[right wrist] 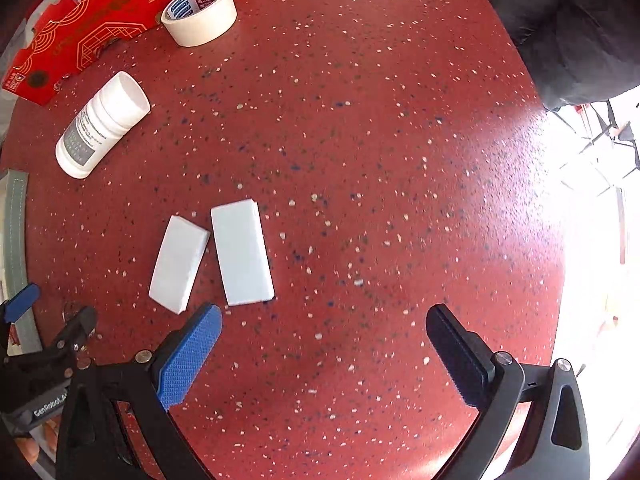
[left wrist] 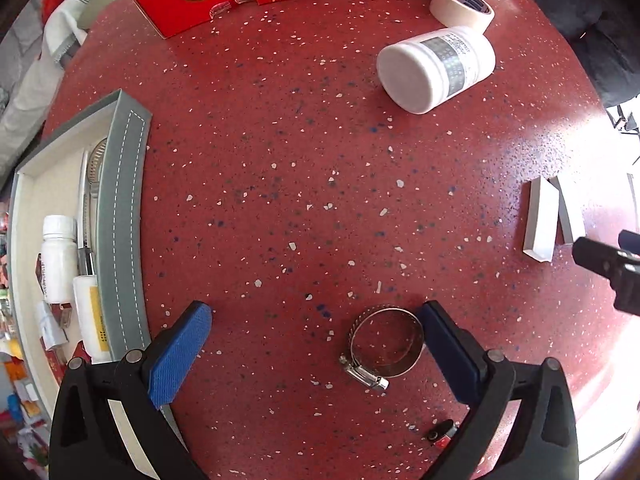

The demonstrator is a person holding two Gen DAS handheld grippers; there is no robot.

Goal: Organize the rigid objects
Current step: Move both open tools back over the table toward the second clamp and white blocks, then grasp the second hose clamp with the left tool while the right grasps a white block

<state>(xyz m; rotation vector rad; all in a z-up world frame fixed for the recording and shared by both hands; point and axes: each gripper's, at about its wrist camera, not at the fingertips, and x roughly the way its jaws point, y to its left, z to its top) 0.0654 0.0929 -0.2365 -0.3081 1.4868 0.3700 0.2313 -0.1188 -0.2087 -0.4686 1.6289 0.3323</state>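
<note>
My left gripper (left wrist: 316, 320) is open above the red speckled table (left wrist: 280, 160). A metal hose clamp (left wrist: 386, 344) lies flat just inside its right finger. A grey tray (left wrist: 120, 216) at the left holds small white bottles (left wrist: 60, 256) and other items. A white pill bottle (left wrist: 436, 68) lies on its side at the far right, also in the right wrist view (right wrist: 100, 126). My right gripper (right wrist: 324, 320) is open and empty. Two white boxes (right wrist: 242, 252) (right wrist: 178, 264) lie just beyond its left finger.
A roll of masking tape (right wrist: 200, 14) sits by a red cardboard box (right wrist: 92, 28) at the table's far edge. A small black and red item (left wrist: 440, 434) lies near my left gripper's right finger. A dark garment (right wrist: 560, 28) is at the far right.
</note>
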